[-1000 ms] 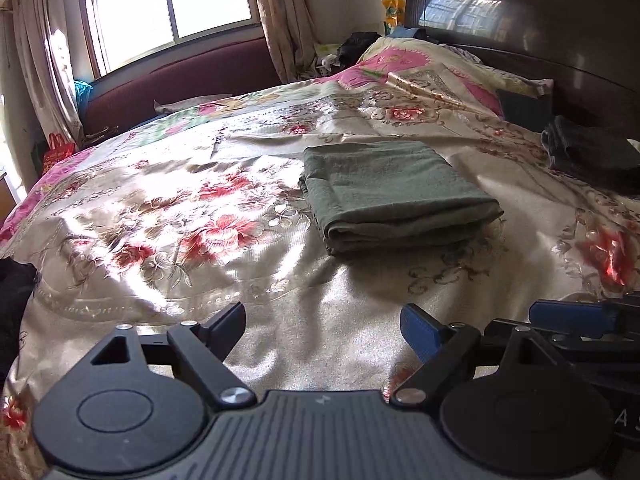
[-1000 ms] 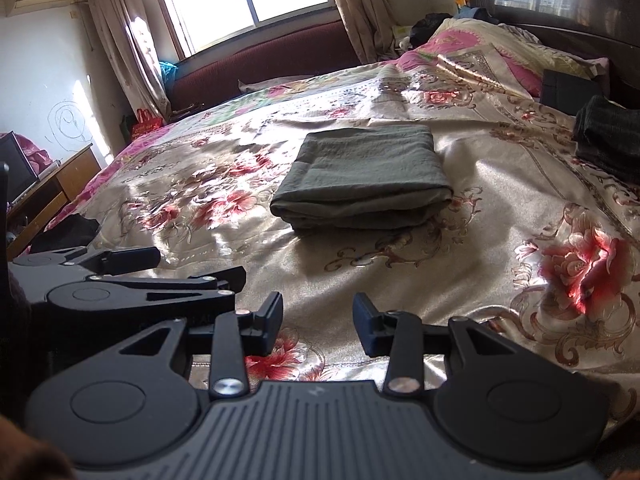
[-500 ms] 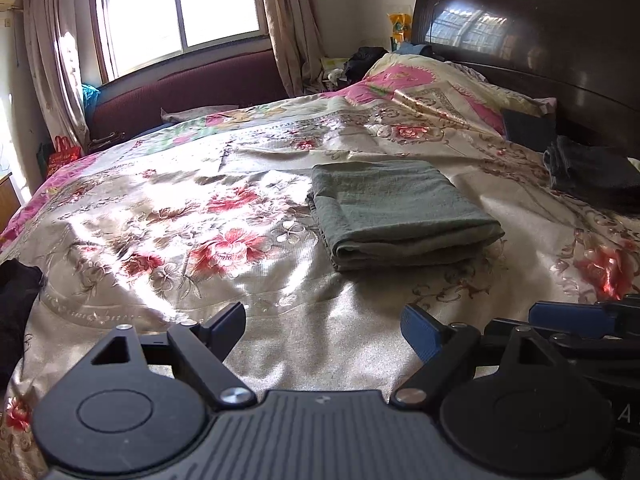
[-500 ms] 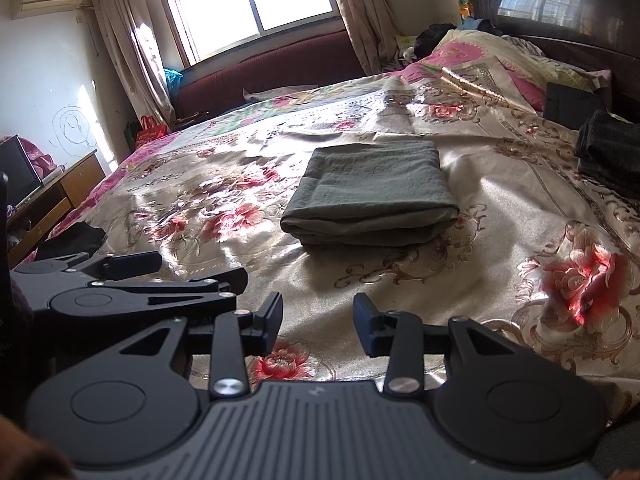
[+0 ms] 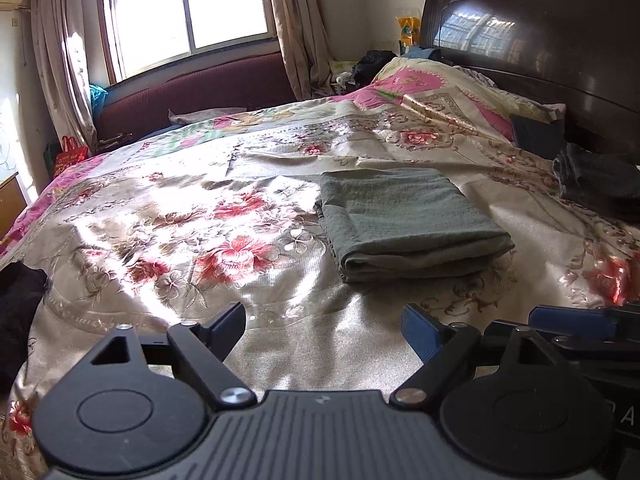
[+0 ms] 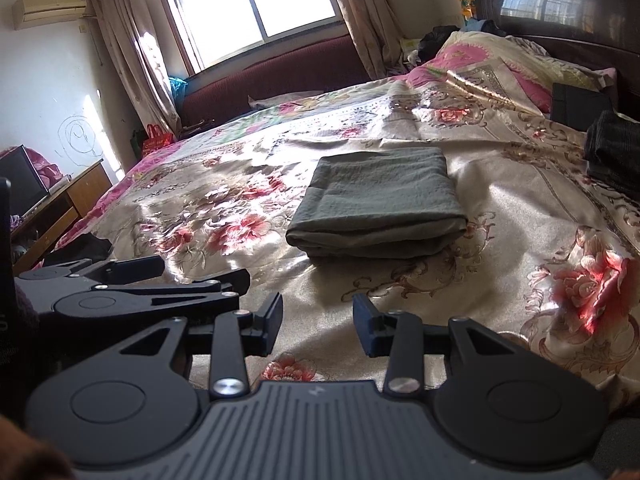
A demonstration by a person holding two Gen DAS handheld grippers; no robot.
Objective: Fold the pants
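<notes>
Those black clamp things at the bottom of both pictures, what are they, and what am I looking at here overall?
They are hand-held grippers, one in each of a person's hands; there is no robot arm. Each carries a wide-angle camera looking forward along its two fingers, so each picture shows its own gripper at the bottom edge.

One picture comes from the left gripper, the other from the right gripper. Both are open and hold nothing. Each camera also catches the other gripper at its side.

Ahead lies a bed with a shiny floral bedspread. On it rest the green-grey pants, already folded into a neat rectangle, apart from both grippers. Further right, near the dark headboard, sits a pile of dark clothes. A window with curtains is behind the bed.
</notes>
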